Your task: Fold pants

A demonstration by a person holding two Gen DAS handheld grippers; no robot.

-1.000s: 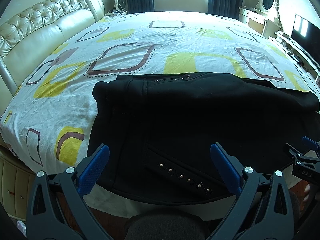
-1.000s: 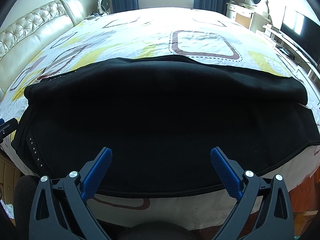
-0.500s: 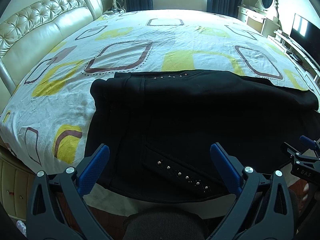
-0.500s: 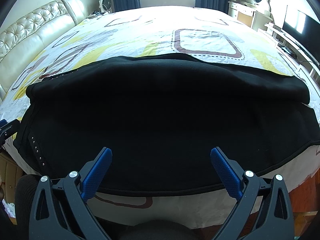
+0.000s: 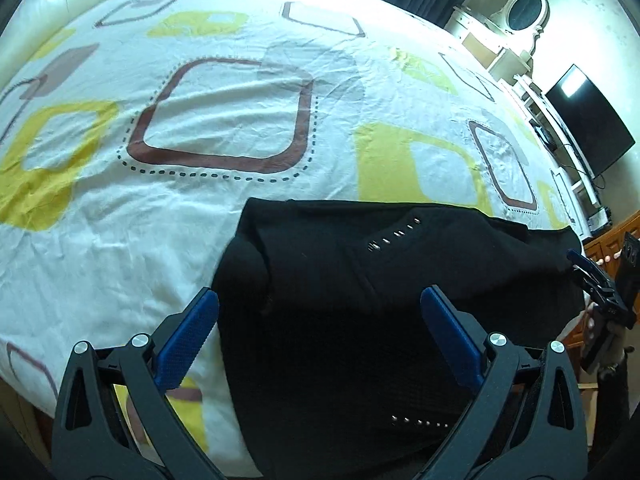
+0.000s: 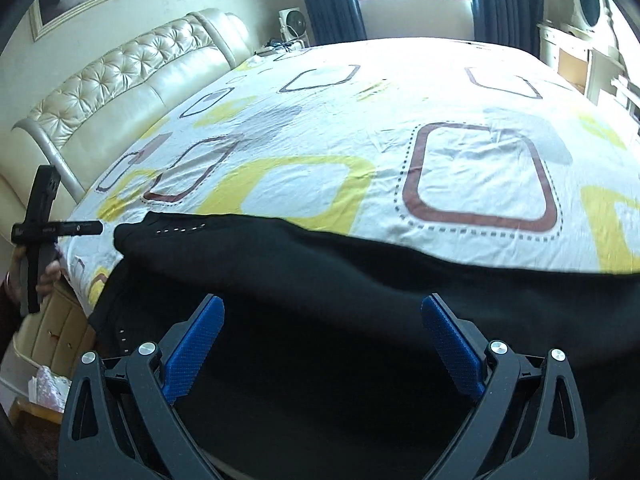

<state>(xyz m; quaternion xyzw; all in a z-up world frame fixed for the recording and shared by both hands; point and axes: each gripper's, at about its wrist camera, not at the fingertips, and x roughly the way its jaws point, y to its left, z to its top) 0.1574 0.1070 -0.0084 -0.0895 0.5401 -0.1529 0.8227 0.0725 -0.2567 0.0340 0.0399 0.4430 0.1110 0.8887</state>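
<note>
Black pants [image 5: 460, 256] lie across the near edge of the bed [image 5: 224, 120], folded lengthwise, with the waist end on the left. Rows of silver studs [image 5: 394, 234] mark the pockets. My left gripper [image 5: 319, 300] hovers open over the waist end, nothing between its blue pads. My right gripper [image 6: 323, 304] hovers open over the legs of the pants [image 6: 400, 276], also holding nothing. Each gripper shows in the other's view: the right gripper [image 5: 600, 280] at the far right edge, the left gripper [image 6: 48, 228] at the far left, held by a hand.
The bed sheet [image 6: 472, 168] is white with yellow and brown squares. A cream tufted headboard [image 6: 120, 92] runs along the left. A fan [image 6: 294, 24] and curtained window stand at the back. A dresser with an oval mirror [image 5: 524, 12] and a TV [image 5: 588, 120] are on the right.
Both grippers have moved forward over the pants and tilted, the left view swinging right and the right view swinging left. Both stay open. The pants have not moved.
</note>
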